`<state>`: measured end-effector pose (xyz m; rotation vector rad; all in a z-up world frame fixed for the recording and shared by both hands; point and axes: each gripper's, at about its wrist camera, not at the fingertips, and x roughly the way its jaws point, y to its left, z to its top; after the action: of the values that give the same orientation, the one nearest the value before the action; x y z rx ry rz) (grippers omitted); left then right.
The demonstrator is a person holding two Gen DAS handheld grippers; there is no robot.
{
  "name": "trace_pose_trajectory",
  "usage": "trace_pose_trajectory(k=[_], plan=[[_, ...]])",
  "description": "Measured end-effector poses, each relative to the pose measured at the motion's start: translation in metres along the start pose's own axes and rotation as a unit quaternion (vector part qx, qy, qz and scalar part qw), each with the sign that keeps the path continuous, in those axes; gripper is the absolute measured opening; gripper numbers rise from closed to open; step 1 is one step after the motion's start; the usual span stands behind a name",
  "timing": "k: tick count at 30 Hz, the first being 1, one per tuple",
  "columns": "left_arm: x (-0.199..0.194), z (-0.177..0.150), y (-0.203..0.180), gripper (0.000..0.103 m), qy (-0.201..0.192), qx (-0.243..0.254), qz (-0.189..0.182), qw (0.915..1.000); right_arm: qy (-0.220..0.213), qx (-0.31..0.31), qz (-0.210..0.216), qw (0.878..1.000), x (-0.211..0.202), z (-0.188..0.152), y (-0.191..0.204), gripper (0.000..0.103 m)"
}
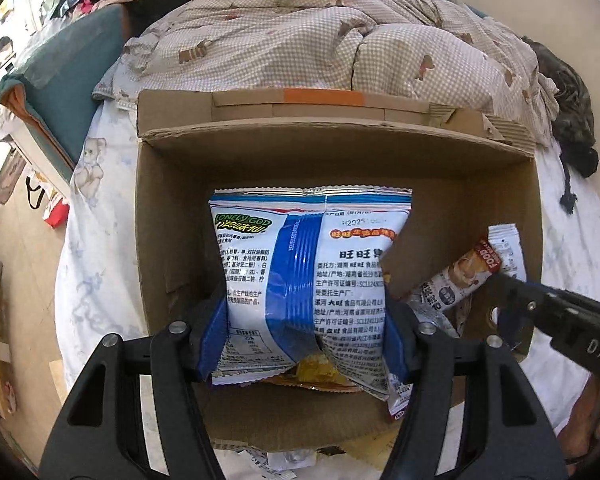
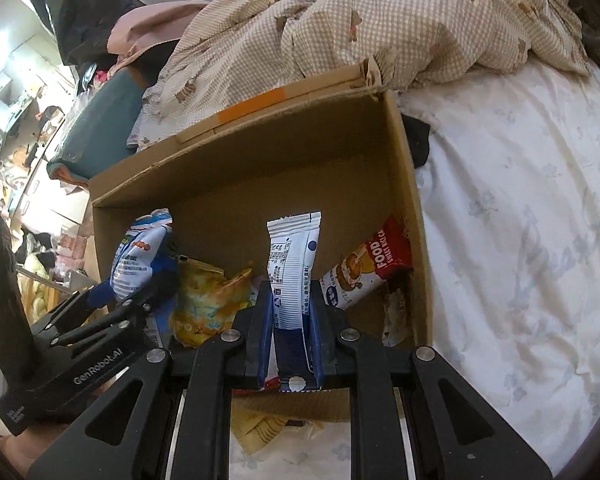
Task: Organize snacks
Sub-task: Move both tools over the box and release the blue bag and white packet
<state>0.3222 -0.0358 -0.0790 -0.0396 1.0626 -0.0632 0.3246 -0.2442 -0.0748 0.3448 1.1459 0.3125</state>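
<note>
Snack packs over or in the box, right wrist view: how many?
4. Blue-white bag in the left gripper, yellow bag low in the box, white stick pack in the right gripper, red-ended bar against the right wall. More may lie hidden.

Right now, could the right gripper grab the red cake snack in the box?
Probably not yet: the right gripper is shut on a white snack stick. The red cake snack lies uncovered beside it.

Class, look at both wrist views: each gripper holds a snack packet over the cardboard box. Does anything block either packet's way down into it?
Nothing visible does. The blue-and-white bag in the left gripper and the slim white packet in the right gripper hang over the open cardboard box.
</note>
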Motion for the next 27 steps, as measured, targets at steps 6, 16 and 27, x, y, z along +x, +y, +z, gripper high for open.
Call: trace_pose_trajectory(k=[6, 16, 27], plan=[[0.004, 0.001, 0.005, 0.061, 0.007, -0.008, 0.0, 0.9999, 0.003, 0.0, 0.007, 1.0, 0.01, 0.001, 0.002, 0.017], [0.002, 0.001, 0.004, 0.062, 0.002, -0.008, -0.004, 1.0, 0.001, 0.01, 0.02, 1.0, 0.012, 0.003, 0.003, 0.021], [-0.006, 0.003, 0.006, 0.081, -0.014, -0.013, -0.006, 0.9998, -0.006, 0.015, 0.024, 1.0, 0.006, 0.004, 0.003, 0.021]])
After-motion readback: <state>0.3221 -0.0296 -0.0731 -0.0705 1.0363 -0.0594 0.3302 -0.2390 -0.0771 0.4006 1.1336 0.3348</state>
